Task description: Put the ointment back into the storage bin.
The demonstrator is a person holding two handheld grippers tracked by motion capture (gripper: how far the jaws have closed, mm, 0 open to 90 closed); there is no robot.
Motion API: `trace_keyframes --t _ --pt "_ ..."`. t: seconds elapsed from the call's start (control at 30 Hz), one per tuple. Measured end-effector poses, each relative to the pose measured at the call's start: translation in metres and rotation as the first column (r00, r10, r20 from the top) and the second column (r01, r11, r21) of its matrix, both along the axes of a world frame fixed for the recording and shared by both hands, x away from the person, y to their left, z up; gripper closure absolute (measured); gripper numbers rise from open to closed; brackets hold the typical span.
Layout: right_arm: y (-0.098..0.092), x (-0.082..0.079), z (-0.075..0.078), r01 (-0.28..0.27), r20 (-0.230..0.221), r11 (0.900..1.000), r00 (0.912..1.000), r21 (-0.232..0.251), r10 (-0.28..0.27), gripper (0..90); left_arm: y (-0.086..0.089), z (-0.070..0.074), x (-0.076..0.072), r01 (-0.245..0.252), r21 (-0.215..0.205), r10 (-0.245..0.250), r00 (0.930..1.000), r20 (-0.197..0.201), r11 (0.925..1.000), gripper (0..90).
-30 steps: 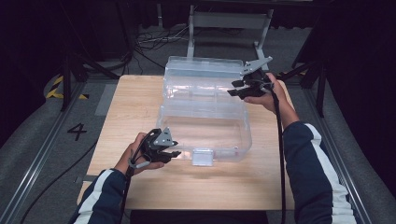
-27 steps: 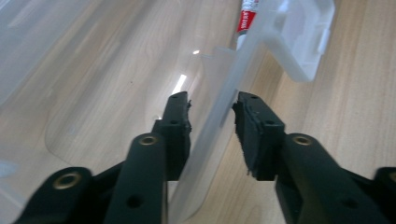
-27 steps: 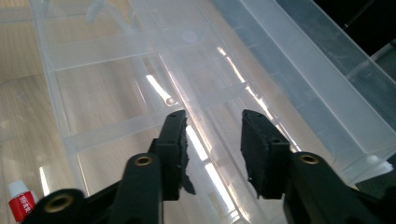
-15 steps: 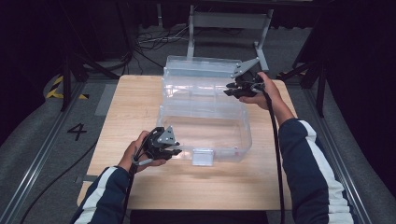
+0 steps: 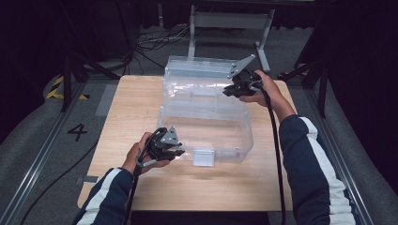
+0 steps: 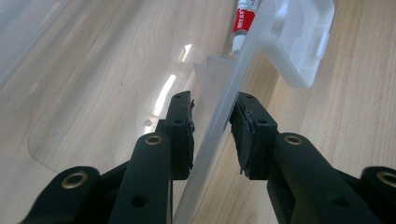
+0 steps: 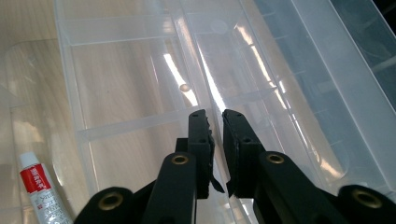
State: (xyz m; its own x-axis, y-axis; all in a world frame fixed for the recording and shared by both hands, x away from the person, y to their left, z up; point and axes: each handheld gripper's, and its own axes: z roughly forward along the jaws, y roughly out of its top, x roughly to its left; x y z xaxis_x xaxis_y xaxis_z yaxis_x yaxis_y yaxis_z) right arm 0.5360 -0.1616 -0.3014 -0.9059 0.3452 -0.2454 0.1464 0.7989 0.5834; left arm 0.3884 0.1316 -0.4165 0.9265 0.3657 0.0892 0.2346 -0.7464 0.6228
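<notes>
Glue tube (image 7: 39, 191) inside clear bin (image 5: 234, 136)

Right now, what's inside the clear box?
A small red-and-white tube lies on the box floor. Nothing else shows through the clear walls, though glare blurs parts of the floor.

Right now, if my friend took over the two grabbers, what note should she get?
Left gripper: jaws straddle the near front rim of the clear plastic box, beside its latch. They have just closed further, but a slim gap shows on one side, so treat the grip as unsure.
Right gripper: jaws have just been closing on the edge of the open lid at the far side; they look clamped on it.
The box sits on the wooden table, lid tipped back. A small red-and-white tube lies inside.
Done: both grippers placed on the box.
Left: probably swing the lid shut and snap the latch.
</notes>
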Motion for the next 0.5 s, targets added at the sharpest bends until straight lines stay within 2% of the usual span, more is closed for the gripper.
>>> trace_keyframes --t 0.27,0.5 --pt "-0.001 -0.008 0.005 -0.038 -0.02 0.999 0.9991 0.012 0.038 85.4 -0.001 0.0 0.0 -0.014 -0.005 0.014 0.9998 -0.013 0.9999 68.9" --pt "0.001 -0.022 0.009 -0.058 -0.003 0.998 0.9983 -0.001 0.058 86.2 -0.001 0.0 0.0 -0.017 -0.006 0.017 0.9998 -0.008 0.9998 68.0"
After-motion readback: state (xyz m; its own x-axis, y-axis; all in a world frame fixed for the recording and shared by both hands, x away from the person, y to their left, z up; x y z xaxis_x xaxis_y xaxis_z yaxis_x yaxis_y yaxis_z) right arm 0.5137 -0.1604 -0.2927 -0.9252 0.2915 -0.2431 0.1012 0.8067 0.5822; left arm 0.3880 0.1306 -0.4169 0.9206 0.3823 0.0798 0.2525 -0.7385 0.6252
